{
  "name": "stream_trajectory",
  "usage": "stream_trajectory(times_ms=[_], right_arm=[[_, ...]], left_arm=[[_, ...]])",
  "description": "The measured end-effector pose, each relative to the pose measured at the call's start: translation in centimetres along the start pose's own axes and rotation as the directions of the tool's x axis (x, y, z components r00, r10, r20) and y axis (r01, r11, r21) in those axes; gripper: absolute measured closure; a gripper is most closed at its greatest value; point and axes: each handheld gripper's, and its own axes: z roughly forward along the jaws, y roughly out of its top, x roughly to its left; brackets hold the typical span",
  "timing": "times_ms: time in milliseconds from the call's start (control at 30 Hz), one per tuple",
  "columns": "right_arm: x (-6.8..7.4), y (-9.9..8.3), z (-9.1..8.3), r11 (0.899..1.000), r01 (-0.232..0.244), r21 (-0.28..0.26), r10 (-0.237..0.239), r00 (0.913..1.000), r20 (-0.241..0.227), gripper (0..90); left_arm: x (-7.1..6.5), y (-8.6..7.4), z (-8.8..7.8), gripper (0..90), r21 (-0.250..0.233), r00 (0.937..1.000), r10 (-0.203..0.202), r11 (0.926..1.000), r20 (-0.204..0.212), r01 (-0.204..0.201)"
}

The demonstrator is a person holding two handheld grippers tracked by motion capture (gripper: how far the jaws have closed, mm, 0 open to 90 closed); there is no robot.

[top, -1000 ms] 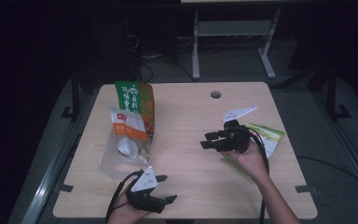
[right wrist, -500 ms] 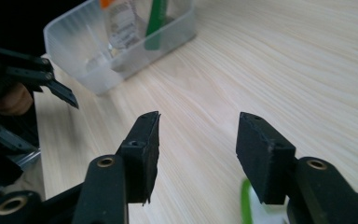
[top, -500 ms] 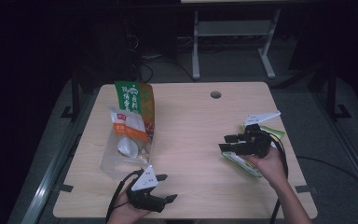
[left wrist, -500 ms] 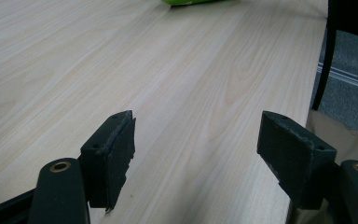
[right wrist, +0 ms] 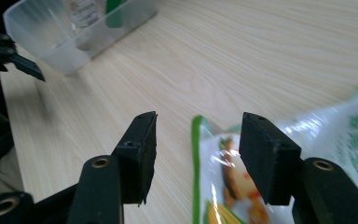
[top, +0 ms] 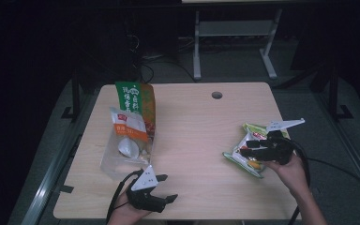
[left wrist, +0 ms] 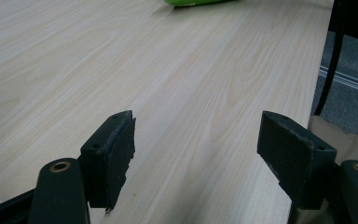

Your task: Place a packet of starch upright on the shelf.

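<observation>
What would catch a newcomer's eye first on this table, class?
The tall green and orange snack bag stands out at the table's far left, leaning over a clear plastic container. At the right edge, the right tongs hover open over a flat green snack packet, while the left tongs wait open near the front edge.

Dim, almost unlit room — brightest on a pale wood-grain table with rounded corners and a round cable hole near the far edge. Beyond it, against darkness, the white legs and crossbar of a second table frame, with tangled dark cables on the floor to its left. Grey carpeted floor all around, crossed by pale metal rails running along both sides of the table. No walls or windows made out — black past the far frame.
</observation>
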Motion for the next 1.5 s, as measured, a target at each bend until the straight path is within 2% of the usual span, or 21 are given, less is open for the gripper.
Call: stream_trajectory(times_ms=[400,567,767,867,1000,1100,1233,1367,1500], right_arm=[[-1.6,-2.4,-2.1,0.998,-0.057,-0.009,0.058,0.9957,0.072,42.4],[-2.2,-3.4,-2.8,0.997,-0.083,-0.003,0.083,0.9888,0.124,40.5],[-2.9,-4.4,-3.3,0.993,-0.115,0.01,0.112,0.9823,0.15,39.5],[-3.3,-4.9,-3.5,0.992,-0.129,0.011,0.126,0.9789,0.161,38.9],[-4.1,-5.5,-4.0,0.988,-0.157,0.003,0.154,0.9707,0.185,36.6],[-4.9,-5.7,-4.2,0.982,-0.188,-0.011,0.186,0.9619,0.201,33.4],[-6.3,-5.7,-4.1,0.968,-0.249,-0.017,0.247,0.9476,0.203,30.7],[-7.4,-5.7,-3.4,0.96,-0.279,-0.029,0.279,0.9406,0.193,30.7],[-8.1,-5.7,-2.4,0.952,-0.307,-0.017,0.304,0.9343,0.186,30.3]], left_arm=[[-0.3,-0.1,-0.3,27.1,0.006,0.9996,0.014,0.9999,-0.023,-0.014],[-0.2,-0.2,-0.5,27.1,0.005,0.9993,0.018,0.9998,-0.033,-0.018],[-0.1,-0.3,-1.0,27.1,-0.001,0.9991,0.013,0.9999,-0.042,-0.013],[-0.1,-0.4,-1.1,27.1,0.006,0.9989,0.023,0.9997,-0.042,-0.022],[-0.1,-0.4,-1.1,27.1,0.005,0.9989,0.021,0.9998,-0.041,-0.02],[0.0,-0.3,-1.0,27.1,0.005,0.9989,0.022,0.9998,-0.041,-0.021],[0.0,-0.3,-0.8,27.1,0.007,0.999,0.022,0.9997,-0.039,-0.022],[-0.1,-0.3,-0.7,27.1,0.009,0.9991,0.025,0.9997,-0.035,-0.025],[-0.3,-0.2,-0.5,27.1,0.01,0.9991,0.027,0.9996,-0.033,-0.027]])
